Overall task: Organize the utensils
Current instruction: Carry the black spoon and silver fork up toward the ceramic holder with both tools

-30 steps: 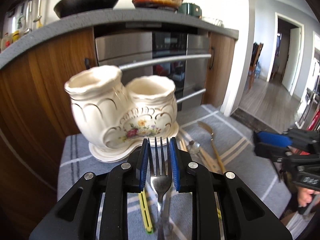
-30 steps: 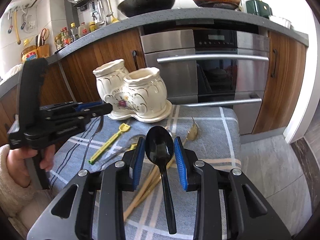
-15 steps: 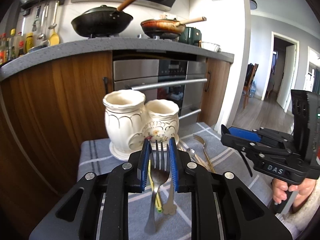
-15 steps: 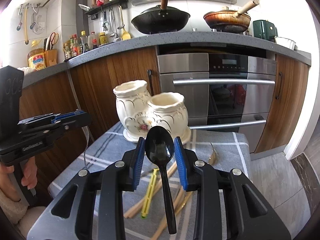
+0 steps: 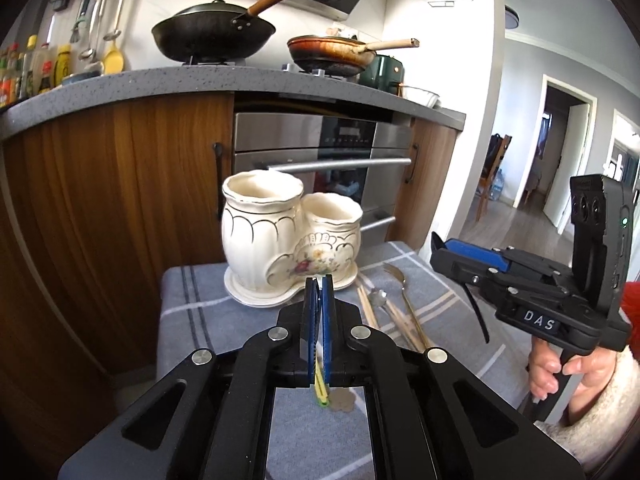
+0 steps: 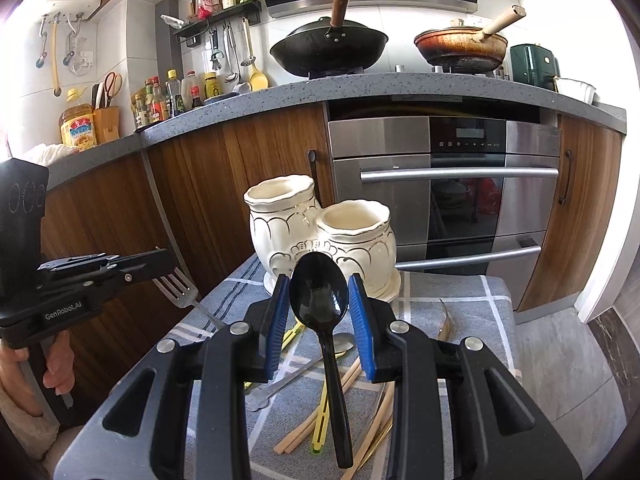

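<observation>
A metal fork (image 6: 178, 290) is clamped edge-on between the fully closed pads of the left gripper (image 5: 318, 282), whose body is marked "GenRobot.AI". A black spoon (image 6: 320, 292) is held between the narrowly parted pads of the right gripper (image 6: 320, 290), labelled "DAS". Both are raised in front of the cream twin-pot ceramic holder (image 5: 280, 240), which stands on the grey checked cloth (image 5: 188, 304) among chopsticks (image 6: 340, 384) and a yellow utensil (image 6: 322, 416). A second ago the fork was seen flat between wider left pads, and the holder appeared closer.
</observation>
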The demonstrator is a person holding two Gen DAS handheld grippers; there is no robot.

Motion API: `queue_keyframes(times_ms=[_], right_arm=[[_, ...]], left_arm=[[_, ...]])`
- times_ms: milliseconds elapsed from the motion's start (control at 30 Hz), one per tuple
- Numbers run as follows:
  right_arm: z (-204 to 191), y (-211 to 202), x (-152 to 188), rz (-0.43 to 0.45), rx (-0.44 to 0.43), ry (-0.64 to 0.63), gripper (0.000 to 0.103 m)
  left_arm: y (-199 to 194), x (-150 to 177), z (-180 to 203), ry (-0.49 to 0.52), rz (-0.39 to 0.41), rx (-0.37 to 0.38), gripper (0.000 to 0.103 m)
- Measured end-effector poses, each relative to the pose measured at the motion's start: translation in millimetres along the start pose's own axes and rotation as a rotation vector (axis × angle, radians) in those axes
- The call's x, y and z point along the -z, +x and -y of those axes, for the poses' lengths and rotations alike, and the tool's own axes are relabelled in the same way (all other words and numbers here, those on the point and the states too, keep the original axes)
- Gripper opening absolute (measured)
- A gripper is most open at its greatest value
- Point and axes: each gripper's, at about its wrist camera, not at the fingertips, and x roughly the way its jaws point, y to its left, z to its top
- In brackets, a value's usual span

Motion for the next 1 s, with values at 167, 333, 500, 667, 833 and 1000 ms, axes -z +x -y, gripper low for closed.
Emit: queue_keyframes(times_ms=[167,333,500,667,833,1000], right_arm=[[1.1,1.4,-4.6,-0.004,-0.012,0.015,0.03],[0.3,0.5,-26.8,0.025,-0.021,0.017,0.03],[-1.5,2.9,-57.7,0.102,-0.043,0.024,0.03],[1.6,16.8,-89.5,0.197,-0.051,0.046,0.03],[16.6,43.2,-111.1,0.256,-0.092,0.124,0.03],[33.0,72.4,-121.6,0.303,-0.111,0.172,0.03]], left_arm=[[-11.9,-12.1,-1.3,-0.023,-0.003,0.046,0.003],[-26.0,-37.1,-7.2,-0.07,-0.015,0.118,0.003],[-41.5,-76.7,-3.0,-0.072,-0.006,0.198,0.003],[-50.2,-119.0,-2.4,-0.069,0.03,0.245,0.003],[-51.8,-153.1,-6.7,-0.066,0.072,0.254,0.003],[-31.6,-178.5,-19.1,-0.081,0.082,0.236,0.003]])
